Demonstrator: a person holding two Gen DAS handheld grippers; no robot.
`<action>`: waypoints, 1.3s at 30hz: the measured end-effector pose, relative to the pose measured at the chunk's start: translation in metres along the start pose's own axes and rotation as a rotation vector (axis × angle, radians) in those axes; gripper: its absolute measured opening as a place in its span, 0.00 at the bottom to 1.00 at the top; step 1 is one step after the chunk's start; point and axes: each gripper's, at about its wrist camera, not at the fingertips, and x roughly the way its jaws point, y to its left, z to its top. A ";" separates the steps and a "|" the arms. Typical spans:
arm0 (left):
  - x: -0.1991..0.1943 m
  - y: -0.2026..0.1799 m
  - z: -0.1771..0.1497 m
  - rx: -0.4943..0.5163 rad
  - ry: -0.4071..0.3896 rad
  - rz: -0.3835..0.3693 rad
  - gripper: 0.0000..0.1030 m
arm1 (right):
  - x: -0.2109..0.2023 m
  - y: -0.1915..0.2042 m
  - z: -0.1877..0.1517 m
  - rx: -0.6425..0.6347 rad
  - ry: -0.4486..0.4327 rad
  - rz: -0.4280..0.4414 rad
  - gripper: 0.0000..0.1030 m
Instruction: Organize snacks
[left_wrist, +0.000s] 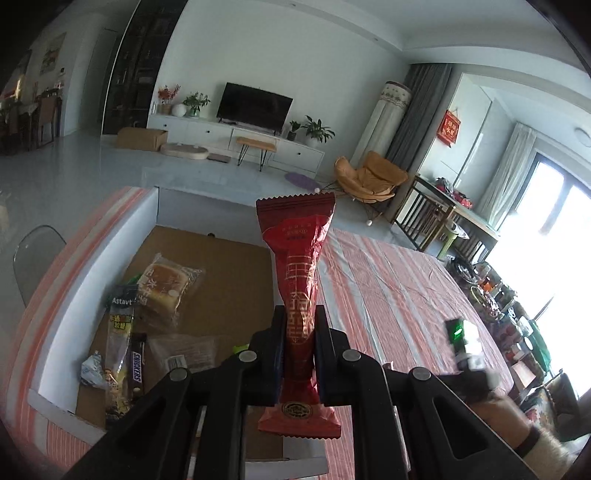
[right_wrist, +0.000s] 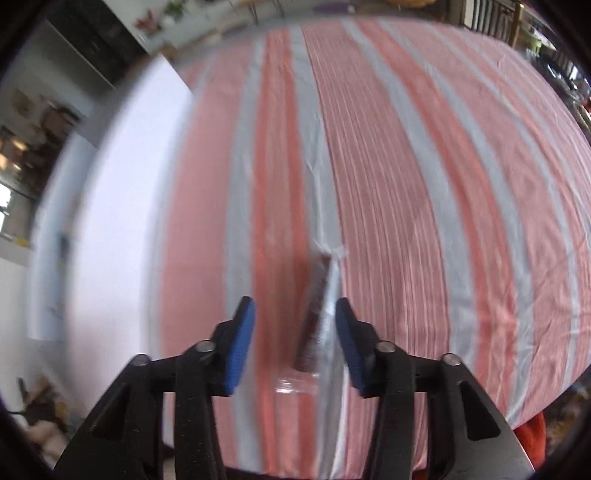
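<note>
Red snack packet (left_wrist: 300, 295) clamped upright in left tongs (left_wrist: 300, 332), above box (left_wrist: 92, 258)

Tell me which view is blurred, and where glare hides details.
Right wrist view: motion blur smears the cloth and the packet between the tool's pads. Left wrist view: sharp on the red packet; window glare washes out the right edge.

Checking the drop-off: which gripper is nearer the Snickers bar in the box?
Left. The left gripper, shut on the red snack packet, hangs beside the box holding the Snickers bar. The right gripper is over the striped tablecloth.
</note>
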 end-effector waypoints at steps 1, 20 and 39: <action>0.005 0.000 -0.002 -0.008 0.008 -0.010 0.12 | 0.009 -0.002 -0.004 0.010 0.007 -0.006 0.34; 0.063 0.073 -0.023 0.025 0.136 0.319 0.59 | -0.077 0.187 0.016 -0.346 -0.259 0.385 0.49; 0.001 0.070 -0.015 -0.085 -0.083 0.307 1.00 | -0.145 0.212 -0.053 -0.430 -0.610 0.138 0.78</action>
